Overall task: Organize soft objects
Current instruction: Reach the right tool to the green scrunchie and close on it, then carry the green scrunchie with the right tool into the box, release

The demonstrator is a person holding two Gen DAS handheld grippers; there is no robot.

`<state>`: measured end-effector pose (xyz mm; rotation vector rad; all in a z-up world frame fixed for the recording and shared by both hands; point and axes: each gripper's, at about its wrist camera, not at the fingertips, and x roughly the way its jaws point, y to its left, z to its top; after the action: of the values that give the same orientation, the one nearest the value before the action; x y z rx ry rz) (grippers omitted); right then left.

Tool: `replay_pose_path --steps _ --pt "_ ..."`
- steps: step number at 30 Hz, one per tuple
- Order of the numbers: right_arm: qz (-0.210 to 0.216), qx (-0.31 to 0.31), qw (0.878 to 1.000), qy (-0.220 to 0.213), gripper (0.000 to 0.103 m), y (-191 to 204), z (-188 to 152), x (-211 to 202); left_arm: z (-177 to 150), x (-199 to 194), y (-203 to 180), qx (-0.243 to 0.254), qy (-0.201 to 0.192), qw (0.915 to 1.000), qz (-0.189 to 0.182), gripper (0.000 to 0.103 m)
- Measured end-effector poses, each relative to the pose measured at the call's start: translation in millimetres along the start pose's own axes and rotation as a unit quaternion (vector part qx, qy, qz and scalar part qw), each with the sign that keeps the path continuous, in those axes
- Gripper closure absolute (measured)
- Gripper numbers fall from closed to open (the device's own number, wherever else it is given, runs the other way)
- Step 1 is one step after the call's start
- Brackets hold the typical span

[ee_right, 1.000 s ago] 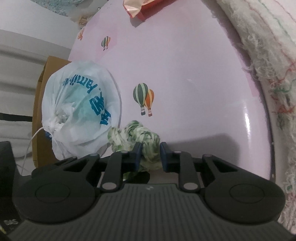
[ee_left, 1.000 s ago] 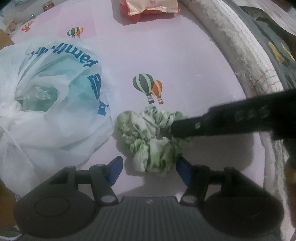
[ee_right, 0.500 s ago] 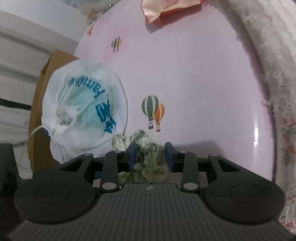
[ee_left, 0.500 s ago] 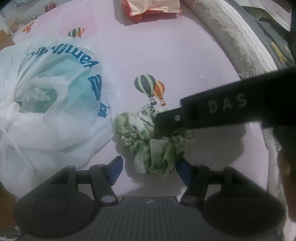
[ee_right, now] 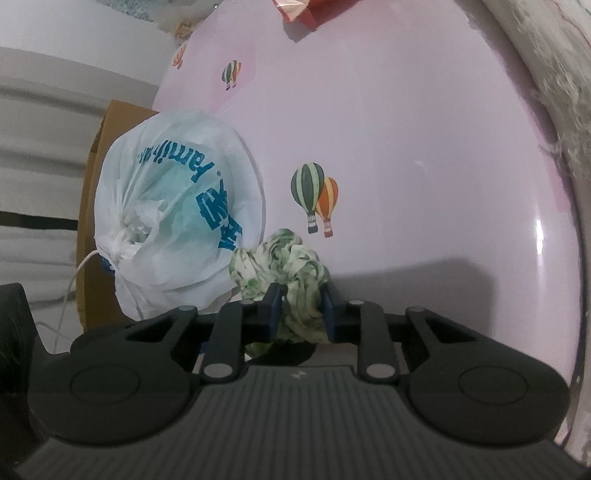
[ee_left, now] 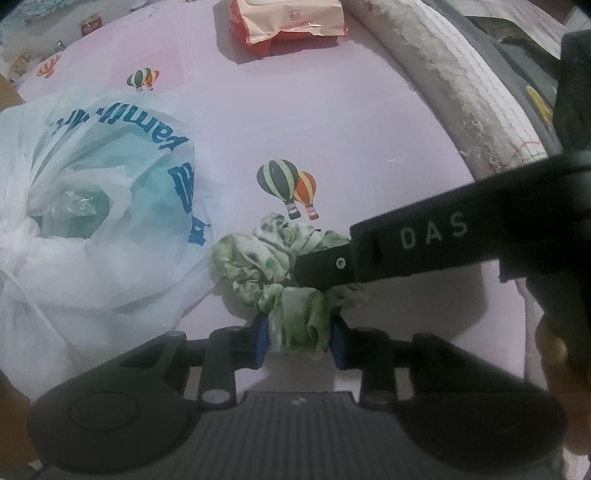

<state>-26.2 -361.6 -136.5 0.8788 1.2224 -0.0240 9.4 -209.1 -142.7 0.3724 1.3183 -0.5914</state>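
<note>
A crumpled green-and-white cloth (ee_left: 280,266) lies on the pink balloon-print surface (ee_left: 332,122), beside a tied white plastic bag (ee_left: 85,229) with blue lettering. My left gripper (ee_left: 300,341) is shut on the cloth's near end. My right gripper (ee_right: 300,312) is shut on the cloth (ee_right: 284,266) from the right side; its black finger (ee_left: 406,243) crosses the left wrist view over the cloth. The bag also shows in the right wrist view (ee_right: 177,218), left of the cloth.
An orange-red snack packet (ee_left: 288,22) lies at the far edge. A rolled white fringed fabric (ee_left: 461,74) runs along the right side. A cardboard box (ee_right: 99,184) stands behind the bag at the left.
My left gripper has closed from open onto the cloth's near end. My right gripper has widened a little around a thicker bunch of cloth and shifted further over it.
</note>
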Motion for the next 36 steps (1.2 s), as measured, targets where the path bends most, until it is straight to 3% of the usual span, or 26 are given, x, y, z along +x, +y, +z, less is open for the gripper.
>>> replay_pose_path --steps 11,20,28,36 --pt "0.028 0.022 0.999 -0.018 0.087 6.9 -5.2 -27.1 1.5 -42.5 -1.3 0.012 -0.024 0.9995 -0.019 0.072" --pt "0.051 0.022 0.997 -0.058 0.087 57.4 -17.1 -68.1 -1.3 -114.3 28.6 0.019 -0.069 0.9967 -0.038 0.072" --pt "0.106 -0.012 0.992 -0.071 0.087 148.2 -21.6 -61.6 -23.2 -186.5 107.5 -0.007 -0.11 0.9939 0.002 0.073" --pt "0.161 -0.086 0.983 -0.02 0.087 269.7 -13.1 22.8 -57.1 -214.1 220.2 -0.091 -0.111 0.9877 0.062 0.073"
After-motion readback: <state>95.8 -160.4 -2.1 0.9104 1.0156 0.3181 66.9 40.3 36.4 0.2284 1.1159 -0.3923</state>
